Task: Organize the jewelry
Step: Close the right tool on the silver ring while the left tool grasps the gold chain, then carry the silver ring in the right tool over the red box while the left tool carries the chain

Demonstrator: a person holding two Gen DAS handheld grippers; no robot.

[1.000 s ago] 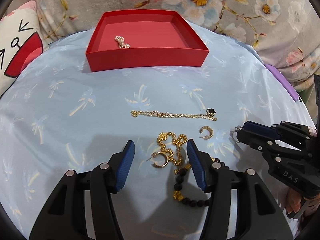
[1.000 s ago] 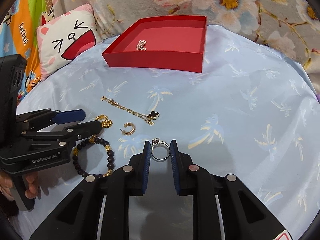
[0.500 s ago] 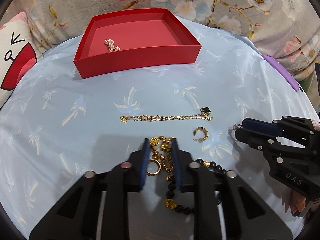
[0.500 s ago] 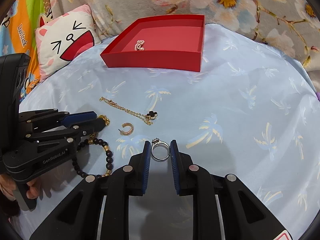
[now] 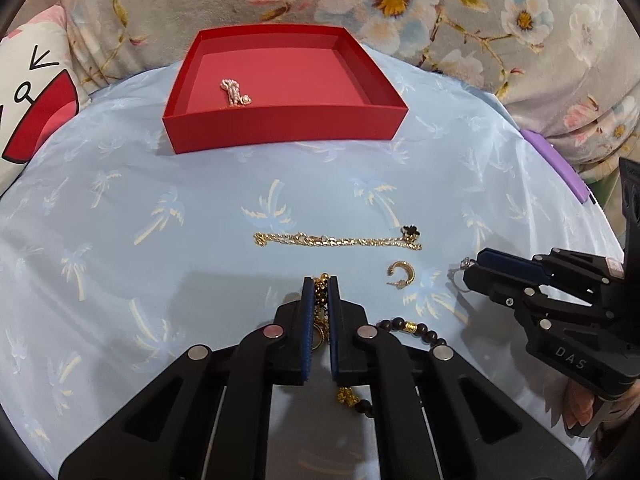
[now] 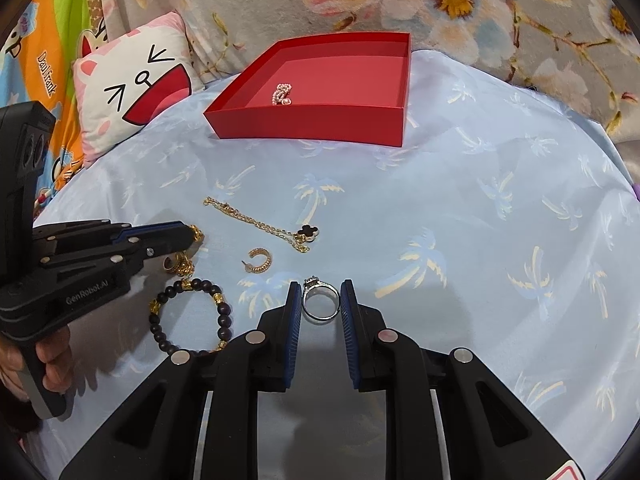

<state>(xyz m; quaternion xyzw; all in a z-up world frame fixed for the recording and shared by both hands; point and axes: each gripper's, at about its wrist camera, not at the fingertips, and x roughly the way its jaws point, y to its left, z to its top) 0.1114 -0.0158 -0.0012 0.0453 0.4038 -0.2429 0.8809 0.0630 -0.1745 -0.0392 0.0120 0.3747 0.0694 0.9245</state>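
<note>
Two pieces of jewelry are clamped at this moment: the left gripper (image 5: 320,288) has its blue pads pressed onto a gold bead chain (image 5: 320,286), and the right gripper (image 6: 320,296) pinches a silver ring (image 6: 320,300) that stands upright between its pads, its stone setting at 12 o'clock. In the right wrist view, a gold hoop earring (image 6: 260,260) lies on the cloth at 10 o'clock from the ring, and a gold chain with a black clover charm (image 6: 264,224) stretches beyond it toward 11 o'clock. A dark bead bracelet (image 6: 188,316) with gold beads lies at 9 o'clock from the ring, just below the left gripper's tips. The red box (image 6: 320,124) sits well apart at 12 o'clock, with a small pearl-like piece (image 6: 282,94) inside near its front-left part. Everything rests on a light blue cloth (image 6: 480,220) printed with palm trees. A cat-face pillow (image 6: 132,92) lies at 10 o'clock beyond the cloth's edge, and floral fabric (image 6: 460,0) fills the background.
</note>
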